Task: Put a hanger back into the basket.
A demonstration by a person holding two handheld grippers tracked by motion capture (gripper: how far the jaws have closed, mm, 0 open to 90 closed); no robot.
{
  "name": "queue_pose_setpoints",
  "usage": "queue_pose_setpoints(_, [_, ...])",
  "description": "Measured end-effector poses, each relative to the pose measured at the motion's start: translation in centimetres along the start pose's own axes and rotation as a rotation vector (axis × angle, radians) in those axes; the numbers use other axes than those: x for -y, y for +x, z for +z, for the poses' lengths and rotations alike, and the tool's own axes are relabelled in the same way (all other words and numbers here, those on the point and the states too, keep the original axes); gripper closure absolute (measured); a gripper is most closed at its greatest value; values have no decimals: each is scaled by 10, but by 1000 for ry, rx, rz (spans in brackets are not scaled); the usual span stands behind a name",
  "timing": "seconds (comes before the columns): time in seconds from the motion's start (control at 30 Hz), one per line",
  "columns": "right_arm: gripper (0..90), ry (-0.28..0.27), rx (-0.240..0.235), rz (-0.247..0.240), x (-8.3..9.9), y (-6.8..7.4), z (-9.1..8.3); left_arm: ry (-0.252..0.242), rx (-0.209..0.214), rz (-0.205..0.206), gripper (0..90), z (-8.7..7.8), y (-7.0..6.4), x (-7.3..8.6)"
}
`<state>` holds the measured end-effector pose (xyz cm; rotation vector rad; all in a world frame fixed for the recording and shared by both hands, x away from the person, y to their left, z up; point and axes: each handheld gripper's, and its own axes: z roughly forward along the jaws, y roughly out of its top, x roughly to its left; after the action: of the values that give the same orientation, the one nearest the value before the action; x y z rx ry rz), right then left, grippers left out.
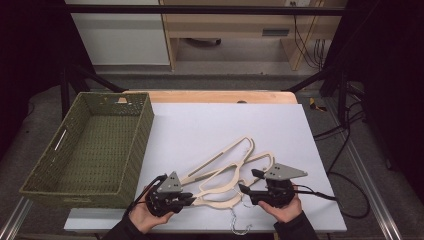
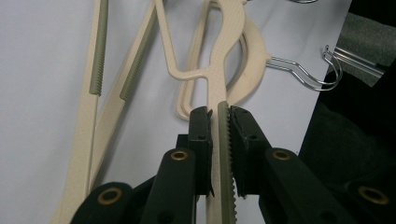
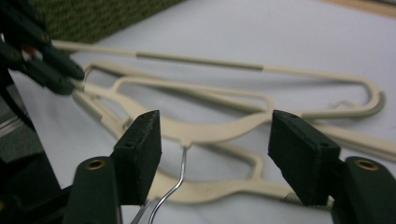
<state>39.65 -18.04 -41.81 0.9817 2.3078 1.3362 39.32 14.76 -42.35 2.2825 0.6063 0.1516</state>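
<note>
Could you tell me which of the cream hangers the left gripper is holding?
The top hanger of the pile: its ribbed arm sits clamped in the left gripper, while the other hangers lie free alongside.

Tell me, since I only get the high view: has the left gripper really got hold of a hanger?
Observer: Yes. The left gripper view shows the left gripper shut on a hanger, clamping its ribbed arm.
Operator: And the right one?
Observer: The right gripper is open, with its jaws wide on either side of a wire hook.
Operator: Touching it?
Observer: No, there is a gap on both sides.
</note>
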Motion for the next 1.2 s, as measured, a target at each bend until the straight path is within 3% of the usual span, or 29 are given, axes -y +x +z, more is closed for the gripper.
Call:
queue_pose_setpoints(0.17, [477,69,-5,3,9,8,12,5,-6,-2,793,1,-3,0])
queue_pose_setpoints(0.27, [563,96,-28,-6,11,10,19,6,-8,-4,794,2,-5,-1])
queue_pose_setpoints(0.47, [679,153,-30,-11,15,11,27,5,-13,-8,794,3,-6,-1])
queue_pose_setpoints(0.83, [811,237,-51,-7,18,10,38,14,-17,-3,794,4,-6,-1])
queue_pose_setpoints(1.2, [892,260,-45,49,15,8,37,14,-12,-17,793,9,-10,3])
